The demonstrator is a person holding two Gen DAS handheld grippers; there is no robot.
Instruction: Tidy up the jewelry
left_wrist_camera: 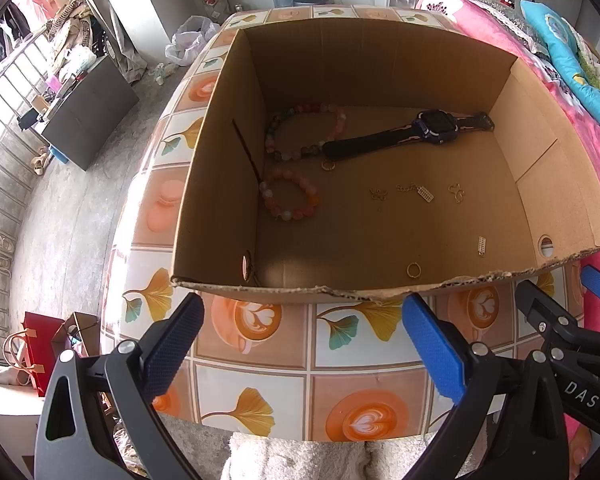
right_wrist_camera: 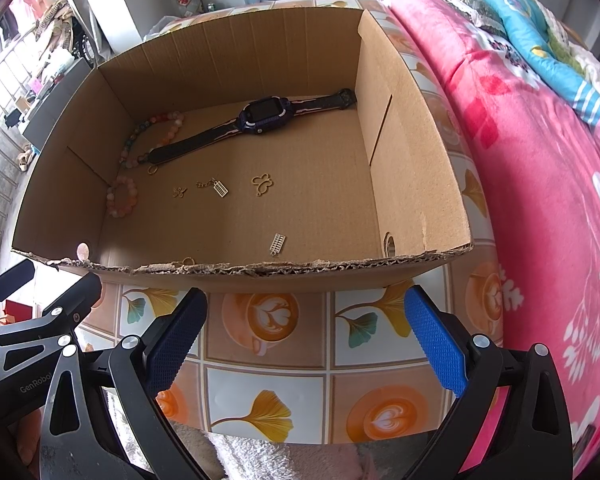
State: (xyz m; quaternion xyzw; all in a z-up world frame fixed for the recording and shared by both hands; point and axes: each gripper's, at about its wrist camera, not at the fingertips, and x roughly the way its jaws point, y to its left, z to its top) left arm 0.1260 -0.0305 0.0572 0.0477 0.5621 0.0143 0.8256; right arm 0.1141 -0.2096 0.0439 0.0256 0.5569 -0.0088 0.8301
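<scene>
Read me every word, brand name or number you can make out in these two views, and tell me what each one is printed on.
"DAS": on the black body of the right claw, at the right edge of the left wrist view; it may be cut off.
"GenRobo": on the black body of the left claw, at the left edge of the right wrist view, cut off by a black part in front of it.
The watch screen is dark; nothing readable.

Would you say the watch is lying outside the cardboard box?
No, the watch lies on the floor inside the cardboard box, its strap end resting over a beaded bracelet.
</scene>
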